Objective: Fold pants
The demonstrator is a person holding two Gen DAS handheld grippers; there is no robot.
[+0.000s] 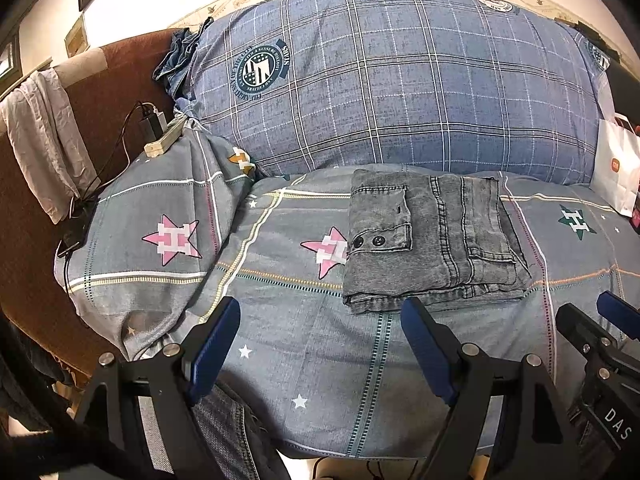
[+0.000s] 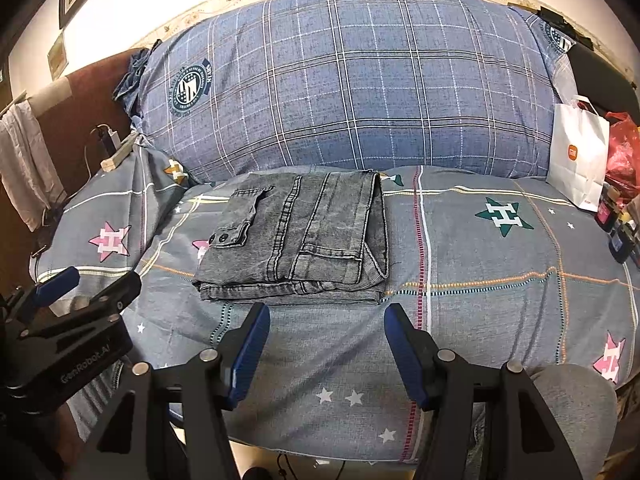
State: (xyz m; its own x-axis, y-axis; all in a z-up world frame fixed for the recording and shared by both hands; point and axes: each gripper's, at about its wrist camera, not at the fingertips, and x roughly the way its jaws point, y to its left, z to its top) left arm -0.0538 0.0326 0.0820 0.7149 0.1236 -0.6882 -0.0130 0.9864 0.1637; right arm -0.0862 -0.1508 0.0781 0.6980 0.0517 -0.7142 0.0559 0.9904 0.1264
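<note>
Grey denim pants lie folded into a compact rectangle on the bed sheet, a buttoned pocket flap on top at the left. My left gripper hovers near the bed's front edge, open, nothing between its blue pads; the pants lie just beyond its right finger. Held just short of the pants' near edge, my right gripper is open and empty too. Each wrist view shows the other gripper at its edge: the right one and the left one.
A big blue plaid pillow fills the back. A second pillow lies at the left beside a power strip with cables. A white paper bag, a red bag and small bottles stand at the right.
</note>
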